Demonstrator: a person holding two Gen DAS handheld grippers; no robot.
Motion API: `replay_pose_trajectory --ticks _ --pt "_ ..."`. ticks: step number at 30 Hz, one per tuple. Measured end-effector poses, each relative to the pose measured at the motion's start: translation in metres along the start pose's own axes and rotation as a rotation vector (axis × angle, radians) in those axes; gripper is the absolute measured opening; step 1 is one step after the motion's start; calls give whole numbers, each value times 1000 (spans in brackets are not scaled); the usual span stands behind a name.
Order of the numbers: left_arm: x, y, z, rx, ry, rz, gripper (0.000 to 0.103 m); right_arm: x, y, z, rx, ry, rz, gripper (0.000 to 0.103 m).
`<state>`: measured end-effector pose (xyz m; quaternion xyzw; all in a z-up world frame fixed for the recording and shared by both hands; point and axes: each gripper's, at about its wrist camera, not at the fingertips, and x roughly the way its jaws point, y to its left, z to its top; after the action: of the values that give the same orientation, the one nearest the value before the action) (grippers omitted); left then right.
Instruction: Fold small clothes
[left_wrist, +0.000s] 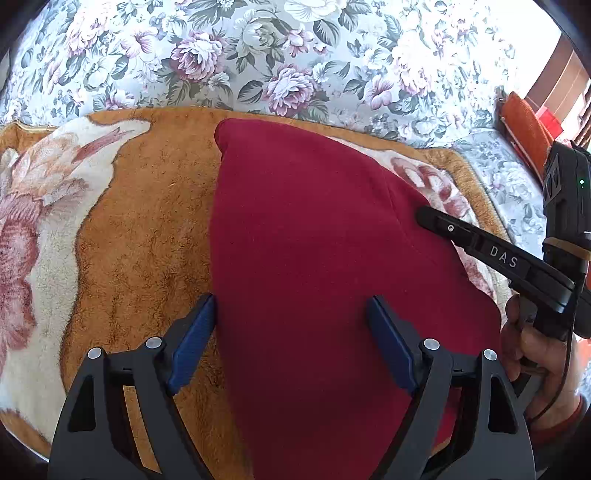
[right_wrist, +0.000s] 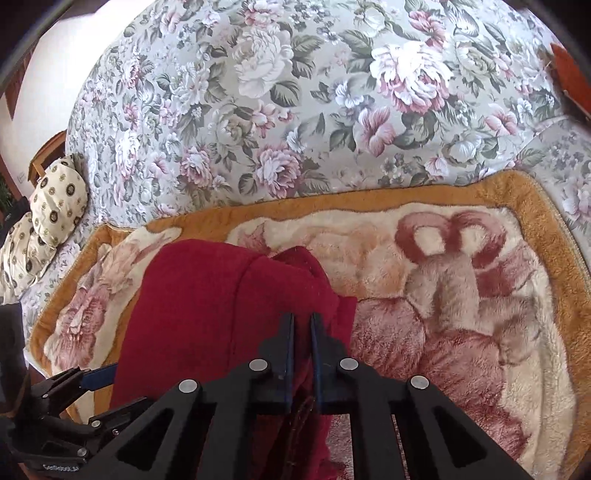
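Left wrist view: the left tongs (left_wrist: 290, 334) stand released, the two blue pads (left_wrist: 192, 343) wide apart, over the near part of a dark red garment (left_wrist: 314, 240). The left pad sits at the garment's left edge; the right pad is over the cloth. The garment lies on a plush blanket (left_wrist: 140, 229) with an orange border and pink flower print, spread on a floral bedspread (left_wrist: 258, 55). At the right edge, the right tongs (left_wrist: 424, 214) reach in from the side, tip at the garment's right edge, carried by a hand (left_wrist: 535, 350). Right wrist view: the right tongs (right_wrist: 302, 325) are clenched — the pads stand nearly together, with a bunched fold of the red garment (right_wrist: 207, 295) between them, so they grasp its right edge. The garment lies left of centre on the blanket (right_wrist: 461, 295). The left tongs (right_wrist: 98, 374) show at lower left, beside the garment's left edge. A patterned pillow (right_wrist: 59, 203) rests far left on the bedspread (right_wrist: 295, 92).
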<state>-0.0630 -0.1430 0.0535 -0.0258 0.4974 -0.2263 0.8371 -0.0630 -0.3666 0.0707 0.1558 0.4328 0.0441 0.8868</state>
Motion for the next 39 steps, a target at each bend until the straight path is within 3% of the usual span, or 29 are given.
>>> replay_pose_trajectory --ticks 5,10,13,17,24,35,39 --pt "0 1 -2 -7 4 7 83 -26 5 2 22 -17 39 8" --pt "-1 1 -3 -7 6 11 83 -70 48 -16 -121 -34 69 8" --pt "-1 1 -4 -5 3 16 83 -70 56 -39 -148 18 83 8" --pt "0 -3 -6 11 6 32 83 -45 45 -65 -177 53 -35 8" --pt "-13 -8 -11 18 -30 92 83 -63 43 -58 -107 16 22 8" --pt "-51 -20 -21 32 -102 196 83 -103 55 -56 -83 -95 -43 18" --pt "-67 -24 -26 37 -140 229 83 -114 54 -55 -60 -134 -63 31"
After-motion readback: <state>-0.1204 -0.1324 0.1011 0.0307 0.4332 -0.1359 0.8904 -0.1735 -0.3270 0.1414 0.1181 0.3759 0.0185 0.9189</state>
